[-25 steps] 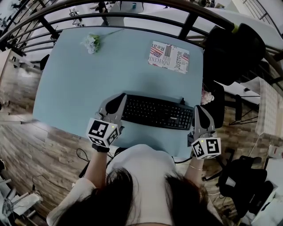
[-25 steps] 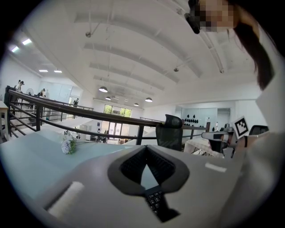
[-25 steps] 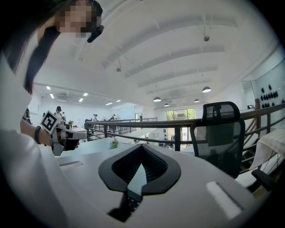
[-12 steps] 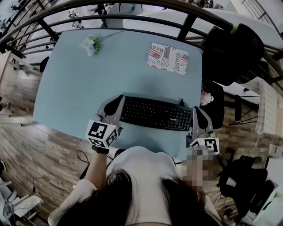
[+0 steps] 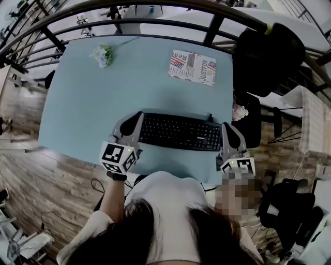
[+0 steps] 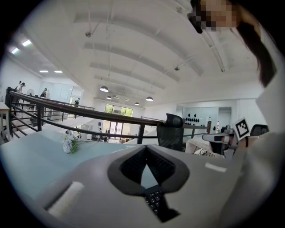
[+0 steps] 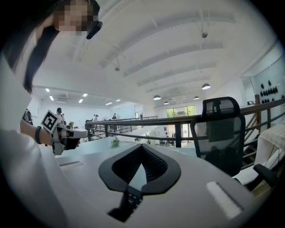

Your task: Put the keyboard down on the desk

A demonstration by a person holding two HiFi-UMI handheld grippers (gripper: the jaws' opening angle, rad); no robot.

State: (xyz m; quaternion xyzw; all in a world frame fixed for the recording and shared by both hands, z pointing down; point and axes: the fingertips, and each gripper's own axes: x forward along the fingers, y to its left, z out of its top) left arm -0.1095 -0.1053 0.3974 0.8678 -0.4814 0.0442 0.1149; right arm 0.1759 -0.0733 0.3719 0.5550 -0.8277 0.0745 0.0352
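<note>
- The left gripper (image 5: 135,121) is clamped on the left end of the black keyboard (image 5: 178,132) and the right gripper (image 5: 226,132) on its right end. In each gripper view the jaws are drawn together with a sliver of keys pinched low between them.
- The keyboard spans the gap between the two grippers, over the near part of the pale blue desk (image 5: 88,98). I cannot tell whether it rests on the top or hangs just above it.
- Far ahead of the left gripper lies a white flower sprig (image 5: 102,53). Ahead of the right gripper lies a flag-printed sheet (image 5: 192,67), well apart from the keyboard.
- A dark curved railing (image 5: 155,7) runs past the desk's far edge.
- A black mesh chair (image 5: 266,52) stands ahead of the right gripper, to its outer side.
- Wood plank floor (image 5: 28,171) shows outside the left gripper.
- The gripper views show an open hall with a white beamed ceiling and hanging lamps.
- The person's head and shoulders cover the desk's near edge behind the grippers.
- A small pinkish thing (image 5: 239,111) just ahead of the right gripper is too unclear to name.
</note>
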